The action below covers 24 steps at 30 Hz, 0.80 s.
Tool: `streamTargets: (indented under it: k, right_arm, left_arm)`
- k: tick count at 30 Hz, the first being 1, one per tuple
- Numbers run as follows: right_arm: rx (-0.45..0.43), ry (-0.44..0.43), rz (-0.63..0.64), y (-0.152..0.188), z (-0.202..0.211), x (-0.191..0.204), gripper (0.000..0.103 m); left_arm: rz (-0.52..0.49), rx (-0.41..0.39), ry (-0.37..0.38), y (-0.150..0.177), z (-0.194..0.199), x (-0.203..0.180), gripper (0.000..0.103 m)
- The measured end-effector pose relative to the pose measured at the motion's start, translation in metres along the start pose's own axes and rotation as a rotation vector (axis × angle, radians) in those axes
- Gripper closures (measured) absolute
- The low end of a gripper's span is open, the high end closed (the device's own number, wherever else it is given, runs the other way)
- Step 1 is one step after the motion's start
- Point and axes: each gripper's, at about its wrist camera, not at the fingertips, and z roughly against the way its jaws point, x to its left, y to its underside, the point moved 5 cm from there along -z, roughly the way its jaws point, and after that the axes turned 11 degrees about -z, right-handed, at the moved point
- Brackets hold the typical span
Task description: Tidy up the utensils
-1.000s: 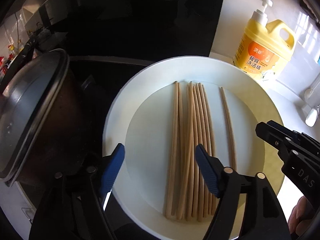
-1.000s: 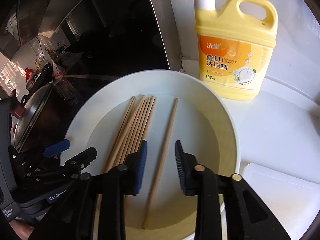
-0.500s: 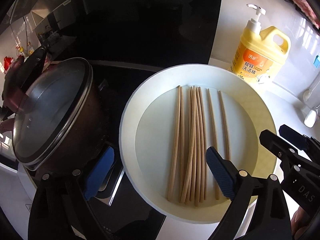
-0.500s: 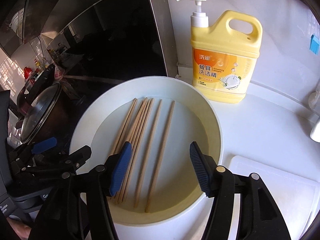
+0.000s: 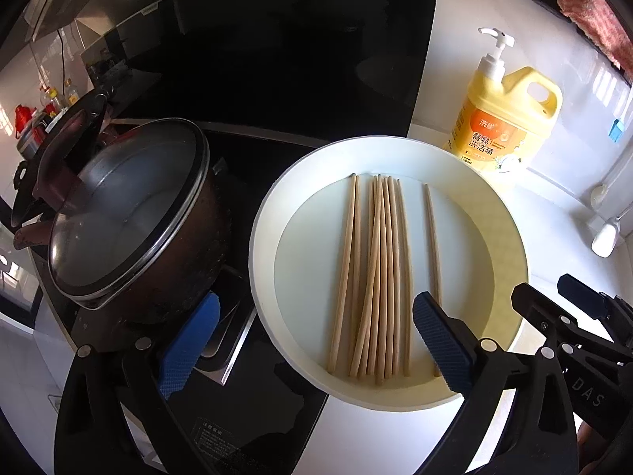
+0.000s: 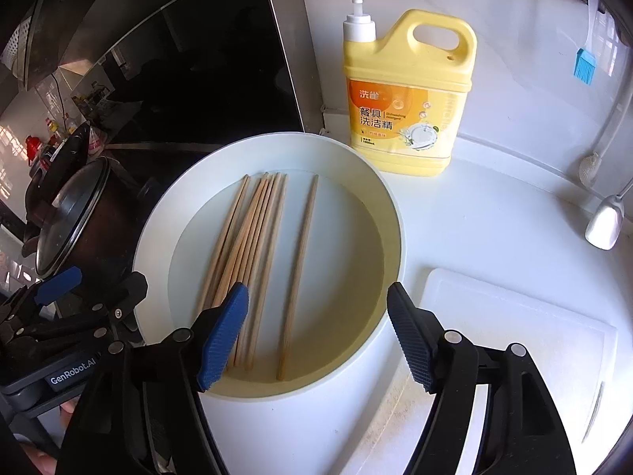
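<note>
Left wrist view showed a white tabletop [image 5: 554,213] carrying a round white shallow bowl [image 5: 510,237], beside a dark lidded cooking pot [image 5: 130,221] and a yellow pump bottle of dish soap [image 5: 506,118]. Slim wooden chopsticks [image 5: 379,277] lay in the bowl, most bunched together, one lying apart. The left tool [image 5: 312,340] hung above with jaws wide apart and empty, having just been opening. The right tool [image 6: 316,336] likewise had just been opening, gripping nothing.
</note>
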Motion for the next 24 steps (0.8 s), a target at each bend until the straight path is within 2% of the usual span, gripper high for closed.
streamTargets:
  k: [24]
  right_arm:
    - [0.011, 0.026, 0.023, 0.001, 0.006, 0.003, 0.033]
  left_arm:
    - [0.020, 0.019, -0.018, 0.006, 0.011, 0.006, 0.006]
